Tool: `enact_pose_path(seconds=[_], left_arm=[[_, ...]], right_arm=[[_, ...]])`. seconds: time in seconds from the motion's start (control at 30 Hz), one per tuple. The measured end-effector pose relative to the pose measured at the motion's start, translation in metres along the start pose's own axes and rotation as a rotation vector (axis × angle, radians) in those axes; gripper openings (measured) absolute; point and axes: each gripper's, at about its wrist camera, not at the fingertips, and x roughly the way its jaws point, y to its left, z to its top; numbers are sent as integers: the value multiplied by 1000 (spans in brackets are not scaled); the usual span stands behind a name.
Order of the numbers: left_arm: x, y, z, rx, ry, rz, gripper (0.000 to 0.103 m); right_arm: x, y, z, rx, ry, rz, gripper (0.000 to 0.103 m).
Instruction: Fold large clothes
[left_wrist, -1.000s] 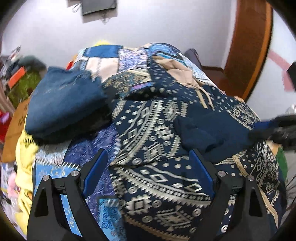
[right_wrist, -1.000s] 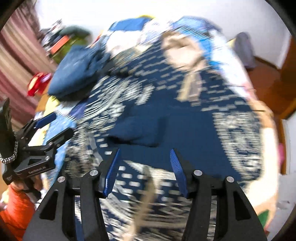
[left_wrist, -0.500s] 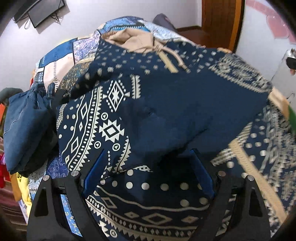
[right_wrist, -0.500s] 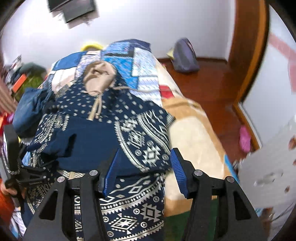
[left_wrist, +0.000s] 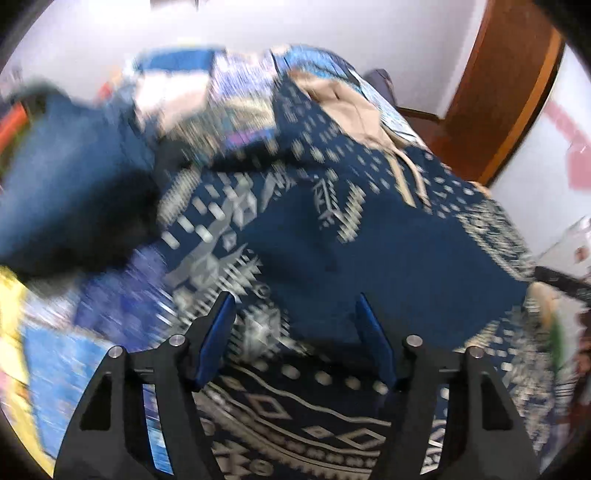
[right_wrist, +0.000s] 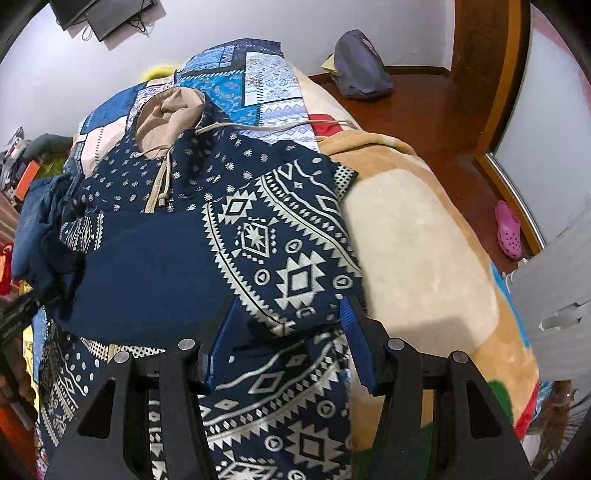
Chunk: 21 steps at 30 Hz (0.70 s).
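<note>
Hoodie (right_wrist: 207, 236) spread across the bed (right_wrist: 417, 258), sleeves folded in over its chest, left gripper (left_wrist: 295, 317) and right gripper (right_wrist: 286, 317) both hovering above it, fingers wide, gripping nothing.

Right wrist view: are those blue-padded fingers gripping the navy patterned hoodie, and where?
Nothing is held. The right gripper is open, its fingers either side of the folded sleeve edge of the navy patterned hoodie.

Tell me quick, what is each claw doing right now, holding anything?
Left gripper: jaws open, holding nothing, over the patterned navy hoodie.
Right gripper: jaws open, the hoodie's folded sleeve lies between them, ungripped.
</note>
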Motion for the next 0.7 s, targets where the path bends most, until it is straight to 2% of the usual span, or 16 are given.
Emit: enact_pose_path(seconds=[0.03, 0.13, 0.23, 0.27, 0.3, 0.37, 0.43, 0.53, 0.6, 0.7], left_arm=[[7, 0, -2, -23, 30, -47, 64], [19, 0, -4, -63, 56, -60, 57], [17, 3, -1, -118, 28, -77, 36], [15, 5, 1, -132, 18, -79, 24], [11, 6, 5, -143, 2, -82, 17], [-5, 8, 11, -140, -40, -89, 14], [-28, 6, 21, -114, -121, -90, 13], [-56, 6, 30, -81, -214, -56, 13], [-62, 9, 31, -62, -230, -22, 13], [-52, 19, 25, -47, -184, 47, 16]], right_arm=[[1, 1, 0, -2, -1, -2, 52], [2, 5, 0, -15, -1, 7, 52], [0, 9, -2, -39, -1, -1, 52], [-2, 10, -2, -50, -1, -10, 52], [-2, 10, -1, -58, -2, -20, 52], [-4, 11, 2, -71, -9, -42, 52], [-9, 12, 7, -79, -25, -62, 52], [-11, 12, 13, -61, -40, -37, 52], [-2, 11, 14, -37, -9, -1, 58], [20, 17, 8, -34, 45, -15, 59]])
